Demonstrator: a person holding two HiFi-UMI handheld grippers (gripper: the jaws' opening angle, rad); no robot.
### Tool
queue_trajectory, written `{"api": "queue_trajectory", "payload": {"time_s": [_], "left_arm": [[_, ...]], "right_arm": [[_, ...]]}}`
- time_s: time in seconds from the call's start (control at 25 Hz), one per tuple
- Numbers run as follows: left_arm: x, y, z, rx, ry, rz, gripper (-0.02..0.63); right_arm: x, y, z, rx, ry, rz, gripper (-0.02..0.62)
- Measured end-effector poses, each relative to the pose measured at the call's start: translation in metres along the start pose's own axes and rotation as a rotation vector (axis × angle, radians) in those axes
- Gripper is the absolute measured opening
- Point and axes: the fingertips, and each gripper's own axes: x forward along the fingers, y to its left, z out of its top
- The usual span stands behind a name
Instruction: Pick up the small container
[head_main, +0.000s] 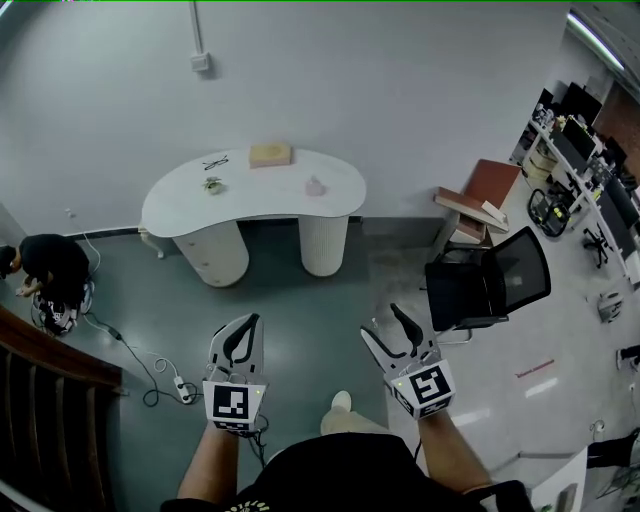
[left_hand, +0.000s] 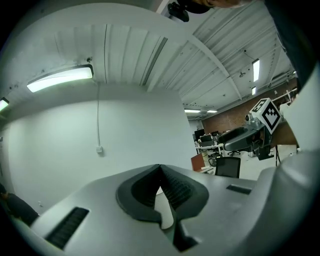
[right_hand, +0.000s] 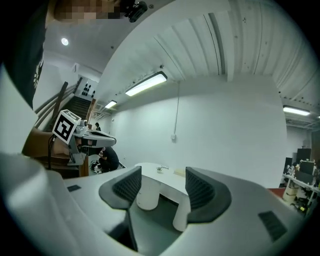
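Note:
A small pink container (head_main: 316, 186) stands on the right part of a white curved table (head_main: 190, 205) far ahead of me, across the floor. Both grippers hang low and well short of the table. My left gripper (head_main: 245, 325) has its jaws closed together with nothing between them; in the left gripper view (left_hand: 160, 170) the pads meet at the tips. My right gripper (head_main: 385, 322) stands open and empty. In the right gripper view (right_hand: 161, 187) the table (right_hand: 150, 175) shows between the jaws, but the pink container cannot be made out there.
On the table also lie a tan box (head_main: 270, 154), a small green thing (head_main: 212, 184) and a dark thin item (head_main: 215, 162). A black office chair (head_main: 490, 280) and stacked boards (head_main: 480, 195) stand right. A person (head_main: 45, 265) crouches left, beside a cable and power strip (head_main: 183, 388).

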Motion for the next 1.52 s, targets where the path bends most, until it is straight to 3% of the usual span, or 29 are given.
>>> {"api": "queue_trajectory", "payload": {"time_s": [0.4,0.52,0.84,1.24,1.52], "left_arm": [[0.113,0.029,0.001,-0.043,0.022,0.074,0.005],[0.140,0.029,0.001,-0.001,0.032,0.090,0.005],[0.196,0.026,0.001,-0.044,0.034,0.096,0.005],[0.207,0.048,-0.019,-0.072,0.066,0.150,0.005],[0.245,0.075,-0.031,-0.075,0.053,0.108,0.005]], "right_arm": [[0.090,-0.096,-0.008,0.039,0.012,0.066,0.276],[0.110,-0.116,-0.016,0.069,0.018,0.095,0.276],[0.143,-0.160,-0.020,0.065,0.019,0.148,0.276],[0.183,-0.174,-0.014,0.020,0.031,0.184,0.275],[0.224,-0.183,-0.020,0.019,0.057,0.162,0.275]]}}
